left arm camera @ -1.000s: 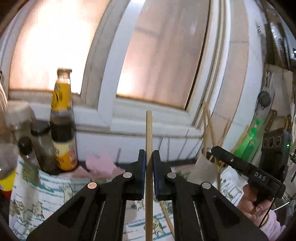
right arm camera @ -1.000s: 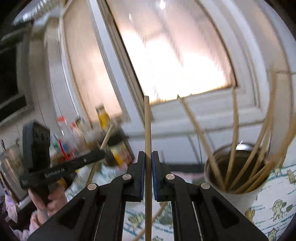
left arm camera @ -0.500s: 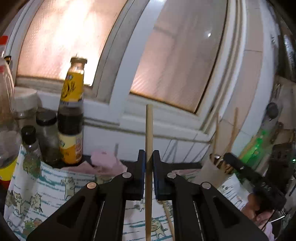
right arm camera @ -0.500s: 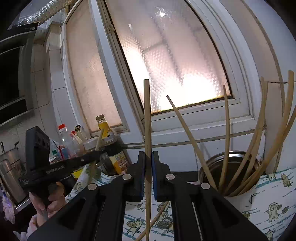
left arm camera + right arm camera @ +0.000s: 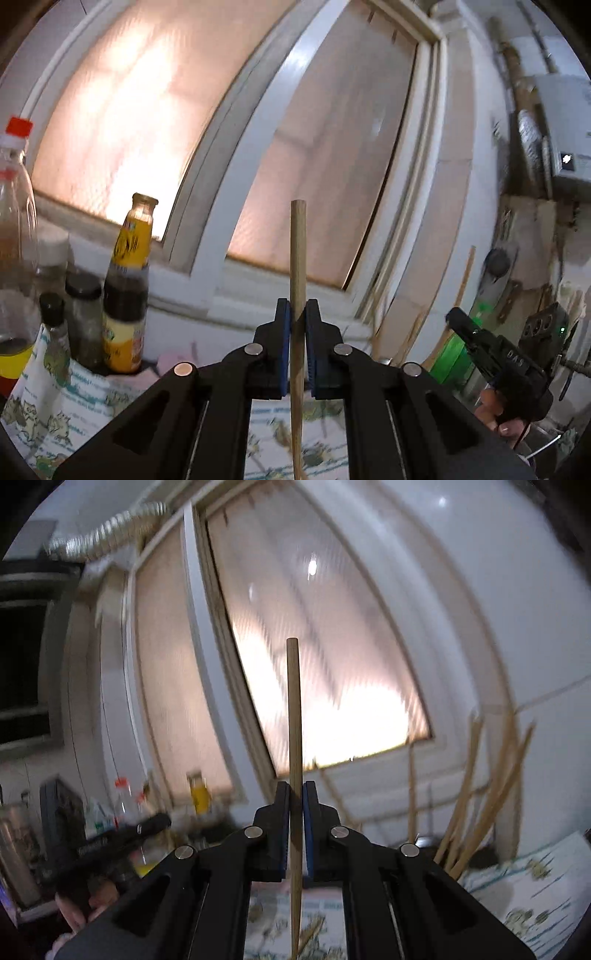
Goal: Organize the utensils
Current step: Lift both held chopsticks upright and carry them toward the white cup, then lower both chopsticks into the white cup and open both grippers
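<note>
Chopstick holder (image 5: 428,840) — right view only

— What do you have off to your left by the window?

— A sauce bottle (image 5: 127,291) with a yellow label and dark contents stands under the frosted window (image 5: 122,122). Beside it you have a dark-lidded jar (image 5: 84,321), a small black-capped bottle (image 5: 55,332) and a clear bottle with a red cap (image 5: 14,206) (its contents are too blurred to name).

— And under them?

— A cartoon-printed cloth (image 5: 55,413) covers the table, with something pink (image 5: 170,363) lying on it near the sauce bottle.

— Anything on your right?

— A green bottle (image 5: 452,356) near the wall, and a ribbed metal duct (image 5: 107,528) up high in the right wrist view.
</note>
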`<move>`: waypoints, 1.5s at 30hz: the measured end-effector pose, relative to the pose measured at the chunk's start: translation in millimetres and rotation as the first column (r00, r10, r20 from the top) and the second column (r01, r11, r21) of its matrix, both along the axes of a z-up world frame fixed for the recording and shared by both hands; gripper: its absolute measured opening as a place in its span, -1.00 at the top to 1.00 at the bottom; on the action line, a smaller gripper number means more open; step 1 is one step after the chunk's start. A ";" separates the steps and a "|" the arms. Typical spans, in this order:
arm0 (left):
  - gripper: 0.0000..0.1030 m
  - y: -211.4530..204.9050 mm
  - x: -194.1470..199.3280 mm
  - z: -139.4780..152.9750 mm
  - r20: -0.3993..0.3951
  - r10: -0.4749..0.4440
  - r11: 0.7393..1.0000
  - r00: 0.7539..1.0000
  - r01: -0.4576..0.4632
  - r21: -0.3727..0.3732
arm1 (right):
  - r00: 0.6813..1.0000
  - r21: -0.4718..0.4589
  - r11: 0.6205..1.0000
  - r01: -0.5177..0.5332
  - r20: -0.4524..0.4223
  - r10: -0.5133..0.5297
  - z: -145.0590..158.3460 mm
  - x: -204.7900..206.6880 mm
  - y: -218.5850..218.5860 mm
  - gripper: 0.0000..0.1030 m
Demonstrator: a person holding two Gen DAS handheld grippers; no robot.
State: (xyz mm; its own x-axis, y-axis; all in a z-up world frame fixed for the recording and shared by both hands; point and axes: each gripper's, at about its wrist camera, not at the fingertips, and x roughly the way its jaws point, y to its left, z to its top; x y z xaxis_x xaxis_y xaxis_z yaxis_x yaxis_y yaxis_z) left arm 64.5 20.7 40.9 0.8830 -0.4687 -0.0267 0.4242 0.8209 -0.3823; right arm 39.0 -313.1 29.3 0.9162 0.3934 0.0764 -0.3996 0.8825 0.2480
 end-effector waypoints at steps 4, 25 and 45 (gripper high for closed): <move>0.87 -16.1 2.9 11.0 0.018 0.008 1.000 1.000 -0.008 -0.006 | 0.992 0.088 0.994 0.065 0.102 -0.074 12.7 -22.0 -28.0 0.85; 0.87 -156.2 68.0 23.9 0.015 -0.086 0.996 0.996 0.086 -0.008 | 0.979 0.038 0.979 0.202 -0.029 -0.201 -2.2 22.4 -46.0 0.84; 0.86 -164.1 86.1 -18.0 -0.133 -0.144 0.988 0.981 0.150 0.029 | 0.932 -0.006 0.996 0.087 -0.352 -0.083 -29.9 86.5 -39.8 0.78</move>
